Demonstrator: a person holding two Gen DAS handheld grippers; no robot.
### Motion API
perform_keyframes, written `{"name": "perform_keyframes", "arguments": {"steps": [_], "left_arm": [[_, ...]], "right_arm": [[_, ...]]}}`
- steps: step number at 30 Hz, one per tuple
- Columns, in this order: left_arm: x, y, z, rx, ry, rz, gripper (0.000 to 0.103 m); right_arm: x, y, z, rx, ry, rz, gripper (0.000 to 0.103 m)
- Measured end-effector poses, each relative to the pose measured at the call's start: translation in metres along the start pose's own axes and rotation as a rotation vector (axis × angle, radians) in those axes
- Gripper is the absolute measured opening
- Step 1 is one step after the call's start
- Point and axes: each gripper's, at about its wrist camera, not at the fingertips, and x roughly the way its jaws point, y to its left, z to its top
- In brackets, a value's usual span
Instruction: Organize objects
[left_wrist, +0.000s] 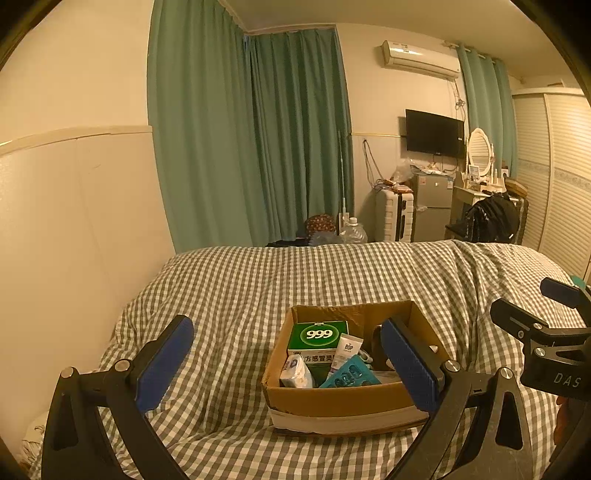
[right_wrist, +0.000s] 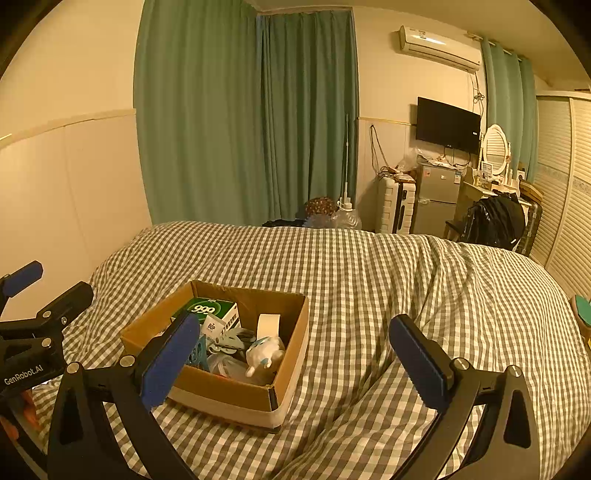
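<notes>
A cardboard box (left_wrist: 332, 400) sits on a bed (left_wrist: 240, 288) covered with a grey and white checked sheet, and it is open at the top. Inside it, toward the far left corner, lies a green medicine box (left_wrist: 318, 338) marked 999, with a small white tube (left_wrist: 345, 352) leaning against it. Nearer the front are a white tissue pack (left_wrist: 295, 374) and a teal blister card (left_wrist: 349, 376). From the right wrist view a roll of white tape (right_wrist: 267, 325) stands on edge near the far right wall of the box, and a white toy figure (right_wrist: 264, 356) lies in front of it. The left tongs (left_wrist: 288, 365) are spread wide and hold nothing; their right finger shows in front of the box's right side, the left one over bare sheet. The right tongs (right_wrist: 295, 354) are also spread wide and empty, the left finger in front of the box's near left corner, the right one over the sheet well to the box's right. Green curtains (right_wrist: 240, 118) hang behind the bed.
</notes>
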Motion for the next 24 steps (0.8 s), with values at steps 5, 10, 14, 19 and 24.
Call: {"name": "perform_keyframes", "arguments": {"steps": [5, 10, 14, 19, 24], "left_arm": [[0.0009, -0.0013, 0.0001, 0.001, 0.003, 0.006, 0.103], [0.0001, -0.0019, -0.0015, 0.002, 0.003, 0.011, 0.103], [0.0000, -0.0025, -0.0013, 0.002, 0.002, 0.010, 0.103], [0.0006, -0.0019, -0.0022, 0.000, 0.003, 0.007, 0.103], [0.0008, -0.0014, -0.0034, 0.000, 0.003, 0.012, 0.103]], "right_arm": [[-0.0002, 0.0001, -0.0001, -0.001, 0.001, 0.000, 0.103], [0.0006, 0.0009, -0.0011, 0.000, 0.003, -0.002, 0.103], [0.0004, 0.0006, -0.0018, 0.001, 0.004, -0.002, 0.103], [0.0001, 0.0004, -0.0020, 0.000, 0.005, -0.001, 0.103], [0.0002, 0.0006, -0.0019, 0.000, 0.005, -0.002, 0.103]]}}
